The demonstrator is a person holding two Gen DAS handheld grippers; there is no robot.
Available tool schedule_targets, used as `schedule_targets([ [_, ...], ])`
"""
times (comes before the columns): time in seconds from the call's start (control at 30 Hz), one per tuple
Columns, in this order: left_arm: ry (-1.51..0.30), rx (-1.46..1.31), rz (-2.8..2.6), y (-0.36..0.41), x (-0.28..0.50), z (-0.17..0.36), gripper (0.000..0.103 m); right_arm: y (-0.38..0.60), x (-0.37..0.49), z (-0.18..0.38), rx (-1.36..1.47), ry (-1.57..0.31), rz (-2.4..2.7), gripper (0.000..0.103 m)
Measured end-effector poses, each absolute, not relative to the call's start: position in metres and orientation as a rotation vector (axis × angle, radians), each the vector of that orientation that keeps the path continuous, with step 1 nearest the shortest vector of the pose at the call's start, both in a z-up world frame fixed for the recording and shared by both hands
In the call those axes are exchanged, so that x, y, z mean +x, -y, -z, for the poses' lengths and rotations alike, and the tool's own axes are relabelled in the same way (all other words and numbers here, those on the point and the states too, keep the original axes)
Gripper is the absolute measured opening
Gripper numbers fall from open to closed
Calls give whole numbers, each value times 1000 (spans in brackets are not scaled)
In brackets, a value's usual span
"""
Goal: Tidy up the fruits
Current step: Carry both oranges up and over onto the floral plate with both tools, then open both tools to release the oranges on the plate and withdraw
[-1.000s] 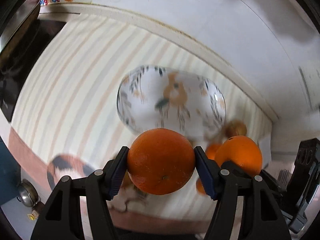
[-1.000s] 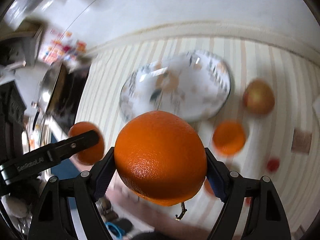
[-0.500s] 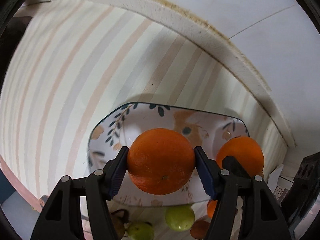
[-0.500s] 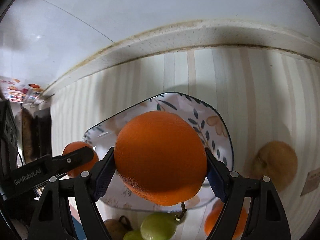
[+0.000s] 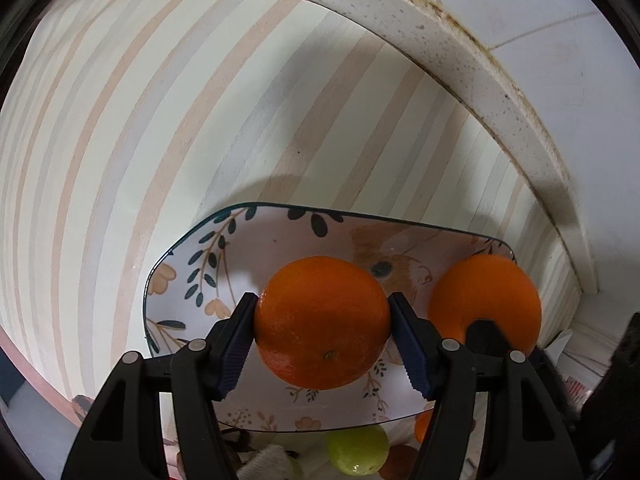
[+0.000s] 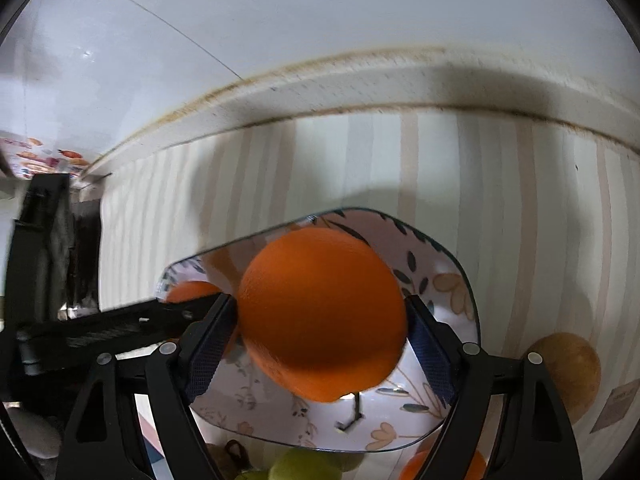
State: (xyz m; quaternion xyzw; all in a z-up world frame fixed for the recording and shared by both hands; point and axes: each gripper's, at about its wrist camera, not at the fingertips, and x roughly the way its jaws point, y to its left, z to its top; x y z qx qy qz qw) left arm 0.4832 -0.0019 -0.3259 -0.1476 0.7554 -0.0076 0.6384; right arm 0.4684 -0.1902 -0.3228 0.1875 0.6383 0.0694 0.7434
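Observation:
My left gripper [image 5: 322, 332] is shut on an orange [image 5: 322, 320] and holds it low over the floral plate [image 5: 188, 280]. My right gripper [image 6: 320, 324] is shut on a second, larger orange [image 6: 320, 308], also low over the same plate [image 6: 452, 292]. In the left wrist view the right gripper's orange [image 5: 484, 300] shows at the plate's right end. In the right wrist view the left gripper's orange [image 6: 192, 292] shows at the plate's left end, behind the left gripper's finger.
The plate lies on a striped cloth [image 5: 120, 120] near a white wall ledge [image 5: 460, 48]. In front of the plate are green fruits [image 5: 358, 450] [image 6: 304, 466], another orange [image 6: 420, 468] and a brown fruit [image 6: 568, 372] to its right.
Both grippers have moved forward and down with their oranges, from well back of the plate to just above its surface. Both stay shut.

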Motion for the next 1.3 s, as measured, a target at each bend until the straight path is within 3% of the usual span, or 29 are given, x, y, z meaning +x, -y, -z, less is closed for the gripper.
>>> schedule_targets([
  [0.27, -1654, -307, 32, -9, 469, 295, 75, 187, 462, 302, 373, -1395, -152, 91],
  [0.87, -1361, -93, -18, -10, 355, 204, 75, 171, 360, 233, 63, -1291, -118, 91],
  [1.3, -1203, -77, -19, -7, 290, 142, 75, 169, 296, 158, 59, -1136, -113, 97],
])
